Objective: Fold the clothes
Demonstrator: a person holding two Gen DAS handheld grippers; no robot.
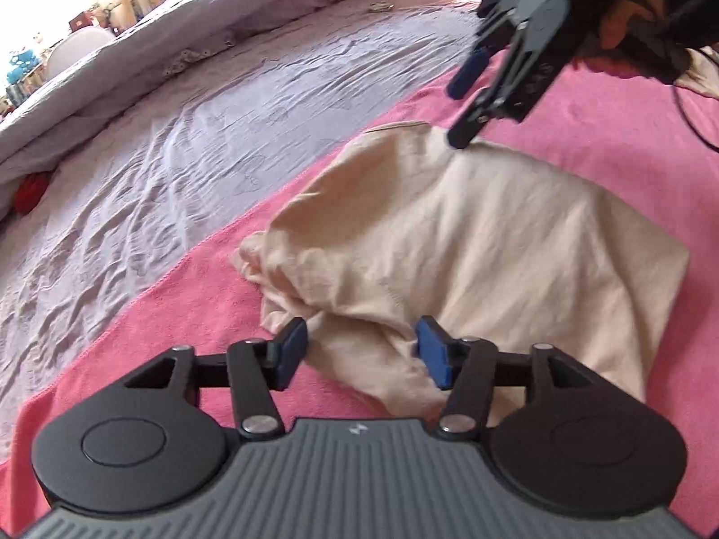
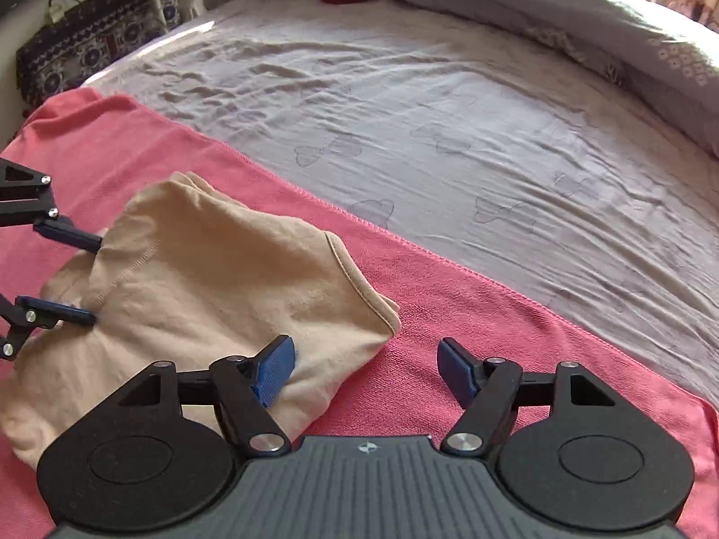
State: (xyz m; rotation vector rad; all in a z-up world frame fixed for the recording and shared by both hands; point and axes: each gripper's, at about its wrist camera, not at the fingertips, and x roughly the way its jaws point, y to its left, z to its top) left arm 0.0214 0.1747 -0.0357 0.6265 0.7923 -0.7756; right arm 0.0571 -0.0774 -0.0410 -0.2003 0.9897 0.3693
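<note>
A: What is hard to make out here?

B: The hand (image 1: 629, 22) holding the right gripper (image 1: 458, 112) is mostly covered by a dark sleeve at the far right of the left wrist view, and the picture edge cuts it off. A red cloth (image 1: 29, 191) at the far left is half tucked under the quilt (image 1: 202, 13), so I cannot tell what it is. The near edge of the beige garment (image 2: 215, 278) is hidden behind the gripper bodies in both views.

A: How many of each thing?

B: One beige garment, one pink towel (image 2: 449, 305), one lilac bed sheet (image 2: 449, 134), one quilt, two grippers.

A: Where is the garment?

B: It lies crumpled and partly folded on the pink towel, which covers the near side of the bed.

A: And the claws?

B: The left gripper (image 1: 361, 355) is spread wide, its blue pads on either side of a bunched fold of the garment, not closed on it. The right gripper is wide apart too: one pad is over the garment's near right corner, the other over bare towel, and it holds nothing.
</note>
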